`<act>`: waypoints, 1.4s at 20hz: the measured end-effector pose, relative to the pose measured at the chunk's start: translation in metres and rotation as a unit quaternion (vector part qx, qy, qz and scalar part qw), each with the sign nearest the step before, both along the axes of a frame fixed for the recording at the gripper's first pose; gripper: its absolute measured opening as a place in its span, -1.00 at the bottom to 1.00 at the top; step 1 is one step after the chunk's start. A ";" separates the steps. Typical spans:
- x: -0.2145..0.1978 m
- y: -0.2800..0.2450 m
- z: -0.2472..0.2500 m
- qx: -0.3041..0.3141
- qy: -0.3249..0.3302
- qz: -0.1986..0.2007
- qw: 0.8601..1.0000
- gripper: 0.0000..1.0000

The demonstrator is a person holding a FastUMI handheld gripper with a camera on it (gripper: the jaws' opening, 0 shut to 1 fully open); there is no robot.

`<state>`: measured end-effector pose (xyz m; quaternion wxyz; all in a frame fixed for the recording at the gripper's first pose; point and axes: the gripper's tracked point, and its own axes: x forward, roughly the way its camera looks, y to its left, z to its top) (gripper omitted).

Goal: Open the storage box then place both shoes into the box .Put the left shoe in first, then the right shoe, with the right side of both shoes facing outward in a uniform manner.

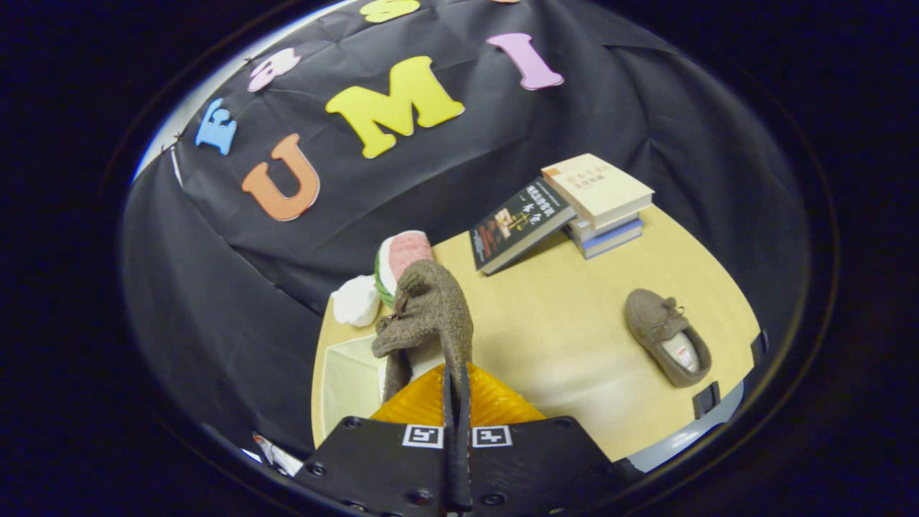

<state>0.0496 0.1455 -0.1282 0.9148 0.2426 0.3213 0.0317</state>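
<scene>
My gripper [456, 384] is shut on a brown suede shoe [429, 309], pinching its edge between both fingers. The shoe hangs in the air, lifted off the table, toe end pointing away from me. Just below and to the left of it lies the cream storage box [346, 377], open, its inside partly hidden by the shoe. The second brown shoe [668, 336] rests on the wooden table [567, 345] well to the right of the fingers, its opening facing up.
Beyond the held shoe sit a watermelon-slice toy [403, 253] and a white lump [356, 300]. At the far side, a dark book [518, 224] leans against a stack of books [602, 202]. The table's edge curves round on the right.
</scene>
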 end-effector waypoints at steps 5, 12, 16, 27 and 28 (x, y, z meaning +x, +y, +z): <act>0.003 0.082 0.003 0.004 -0.004 0.046 0.999 -1.00; 0.007 0.155 -0.033 0.006 0.021 0.065 0.998 -1.00; 0.009 0.182 -0.065 0.012 0.058 0.063 0.996 -1.00; 0.035 0.203 -0.137 0.042 0.120 -0.003 0.992 -1.00; 0.036 0.203 -0.140 0.043 0.122 -0.008 0.992 -1.00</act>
